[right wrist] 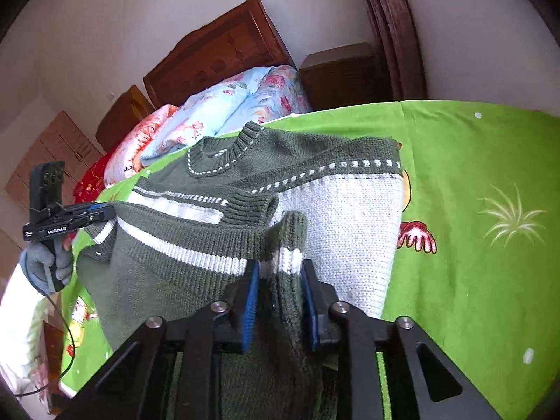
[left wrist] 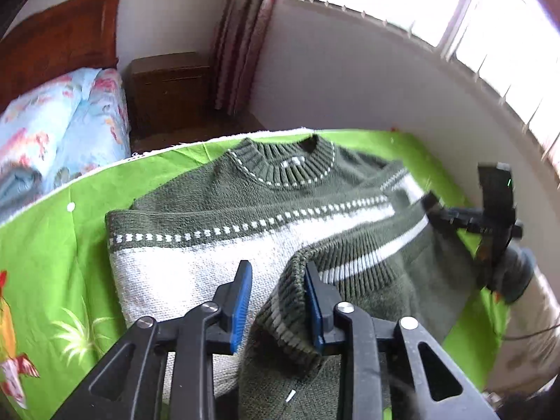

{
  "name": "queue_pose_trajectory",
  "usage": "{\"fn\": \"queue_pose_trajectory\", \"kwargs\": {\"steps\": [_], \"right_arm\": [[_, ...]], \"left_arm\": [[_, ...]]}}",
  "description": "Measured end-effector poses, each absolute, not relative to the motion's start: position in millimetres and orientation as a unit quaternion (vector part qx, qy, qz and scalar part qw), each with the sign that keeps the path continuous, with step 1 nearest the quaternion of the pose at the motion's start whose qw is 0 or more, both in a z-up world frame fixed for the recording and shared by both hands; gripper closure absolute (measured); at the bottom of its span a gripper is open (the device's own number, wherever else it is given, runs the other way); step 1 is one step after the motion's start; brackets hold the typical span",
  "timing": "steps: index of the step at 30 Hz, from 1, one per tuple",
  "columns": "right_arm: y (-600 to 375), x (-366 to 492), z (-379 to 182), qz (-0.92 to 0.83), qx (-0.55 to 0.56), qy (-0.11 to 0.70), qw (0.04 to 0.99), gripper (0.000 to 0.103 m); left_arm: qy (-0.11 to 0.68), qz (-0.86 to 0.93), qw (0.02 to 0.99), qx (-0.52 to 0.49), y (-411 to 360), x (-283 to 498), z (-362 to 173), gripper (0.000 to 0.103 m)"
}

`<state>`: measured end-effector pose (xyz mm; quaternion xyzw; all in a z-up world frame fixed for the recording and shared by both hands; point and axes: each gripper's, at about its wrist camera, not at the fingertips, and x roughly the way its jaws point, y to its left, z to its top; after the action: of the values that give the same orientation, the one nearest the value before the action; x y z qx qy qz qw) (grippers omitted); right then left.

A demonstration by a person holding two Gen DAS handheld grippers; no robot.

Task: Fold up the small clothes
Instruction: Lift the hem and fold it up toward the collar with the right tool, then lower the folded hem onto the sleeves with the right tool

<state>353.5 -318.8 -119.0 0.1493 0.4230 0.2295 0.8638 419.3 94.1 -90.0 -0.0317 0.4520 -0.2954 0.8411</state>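
Two grippers were pictured clamped on a small green-and-white knitted sweater [left wrist: 217, 210], which was laid flat, collar [left wrist: 290, 166] to the far side, on a bright green printed sheet [left wrist: 52, 245]. The left gripper [left wrist: 278, 301] was seen with its blue pads closed on the ribbed hem. The right gripper [right wrist: 280, 297] was likewise clenched on a bunched fold of the same striped edge. Between them the lower part of the garment was held raised and doubled back over the white chest band.

The knit was judged to be soft, light and thick, liable to sag and stretch between the two holds rather than keep a crease. It was not thought fragile or slippery. The ribbed hem and the side edges were judged the firmest places to be taken hold of, since the ribbing gives the pads some bulk to bite.

The sheet was spread smooth over a wide flat surface and was printed with cartoon figures. Beyond its far edge a floral quilt [left wrist: 52, 122], a dark wooden headboard [right wrist: 217, 52] and a bedside cabinet [left wrist: 168, 94] were visible. A patterned curtain [left wrist: 241, 35] and a sunlit window [left wrist: 490, 17] were seen at the right of the left wrist view.
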Motion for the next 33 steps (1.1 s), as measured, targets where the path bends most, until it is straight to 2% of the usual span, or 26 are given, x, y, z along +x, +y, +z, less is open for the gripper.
{"fn": "queue_pose_trajectory", "kwargs": {"steps": [1,2,6,10,15,18,21,24,30,33], "right_arm": [[-319.6,352.2,-119.0,0.238,0.152,0.418,0.863,0.052],[-318.4,349.6,-119.7,0.241,0.148,0.416,0.864,0.040],[-313.2,348.4,-122.3,0.240,0.132,0.414,0.868,0.040],[-316.2,348.4,-122.8,0.239,0.141,0.411,0.868,0.041],[-316.2,348.2,-122.9,0.233,0.137,0.413,0.870,0.041],[-315.6,348.7,-122.9,0.231,0.136,0.414,0.870,0.041],[-313.2,349.5,-123.0,0.228,0.133,0.415,0.871,0.041],[-312.8,348.8,-122.6,0.226,0.133,0.413,0.872,0.041],[-312.8,348.6,-122.9,0.225,0.131,0.414,0.872,0.041],[-312.6,348.7,-122.8,0.225,0.131,0.414,0.872,0.041]], "left_arm": [[0.445,-0.286,0.846,-0.066,109.2,422.3,-88.2,0.070],[0.440,-0.274,0.849,-0.104,125.3,427.1,-86.9,0.070],[0.408,-0.247,0.843,-0.249,187.2,439.4,-86.6,0.070],[0.402,-0.283,0.826,-0.276,195.6,430.1,-88.7,0.071],[0.418,-0.354,0.818,-0.178,139.1,395.1,-72.6,0.069],[0.439,-0.331,0.833,-0.063,94.9,379.4,-67.1,0.067],[0.476,-0.287,0.829,0.067,60.5,365.2,-83.4,0.067],[0.495,-0.255,0.819,0.138,44.2,357.1,-106.4,0.067],[0.465,-0.215,0.849,0.131,51.7,362.7,-98.4,0.067],[0.456,-0.188,0.855,0.162,51.4,368.1,-96.4,0.067]]}}
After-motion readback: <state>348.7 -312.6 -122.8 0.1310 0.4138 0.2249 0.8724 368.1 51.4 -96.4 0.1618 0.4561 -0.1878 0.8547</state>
